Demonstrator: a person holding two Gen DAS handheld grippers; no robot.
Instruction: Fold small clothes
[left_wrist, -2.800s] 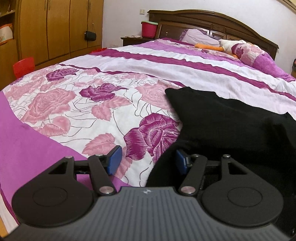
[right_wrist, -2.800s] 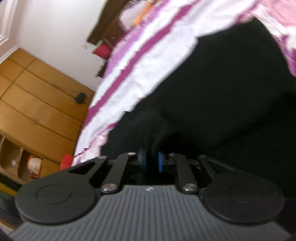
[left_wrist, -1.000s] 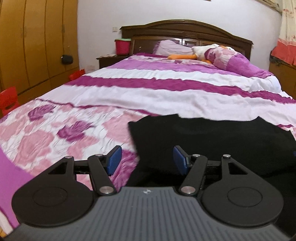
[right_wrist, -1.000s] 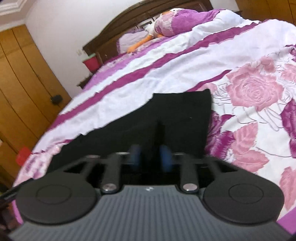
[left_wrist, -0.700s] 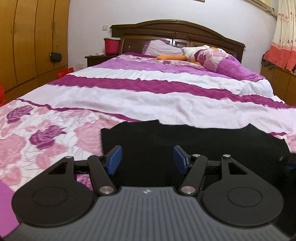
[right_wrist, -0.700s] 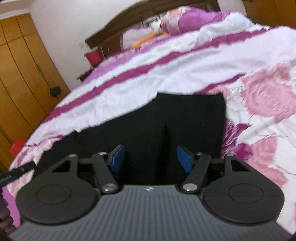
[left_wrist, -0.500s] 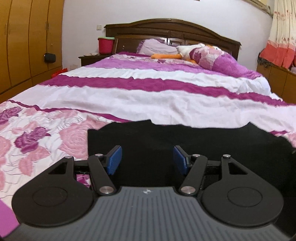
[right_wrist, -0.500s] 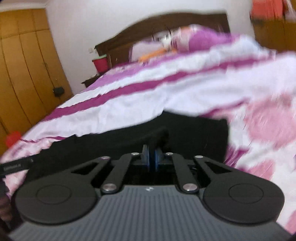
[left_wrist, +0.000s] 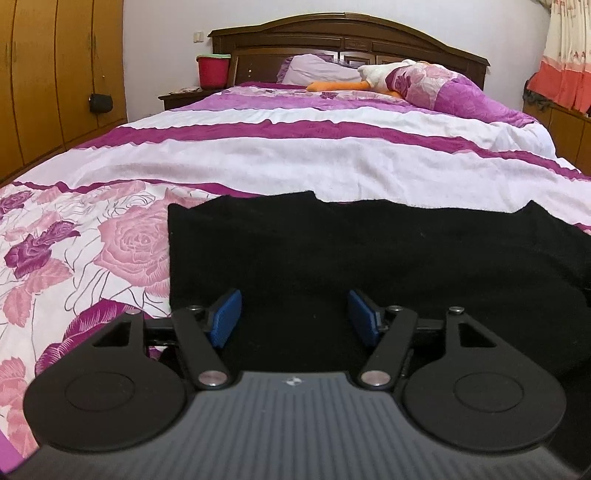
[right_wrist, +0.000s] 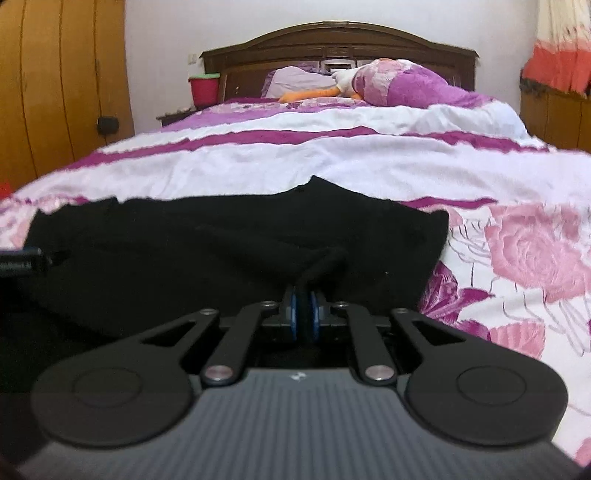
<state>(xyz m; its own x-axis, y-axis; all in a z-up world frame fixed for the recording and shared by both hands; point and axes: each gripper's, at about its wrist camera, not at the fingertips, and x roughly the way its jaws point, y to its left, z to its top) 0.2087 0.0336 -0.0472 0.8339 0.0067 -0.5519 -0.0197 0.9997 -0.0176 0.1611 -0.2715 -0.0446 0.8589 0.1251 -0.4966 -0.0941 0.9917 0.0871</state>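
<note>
The black knit garment (left_wrist: 369, 251) lies spread flat on the floral bed cover (left_wrist: 92, 240), no fold visible yet. The right tongs (right_wrist: 303, 314) pinch its near edge; the left tongs (left_wrist: 293, 317) hover spread above it.

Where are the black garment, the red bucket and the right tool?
black garment (left_wrist: 369, 251), left wrist view, on its flat middle.
red bucket (left_wrist: 212, 72), left wrist view, on its side wall.
right tool (right_wrist: 303, 314), right wrist view, between fingertips shut on the garment.

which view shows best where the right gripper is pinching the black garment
The right wrist view: the right gripper sits shut on a bunched ridge of the black garment near its right edge. The left wrist view shows only the garment lying flat under the open left gripper, no pinch.
</note>
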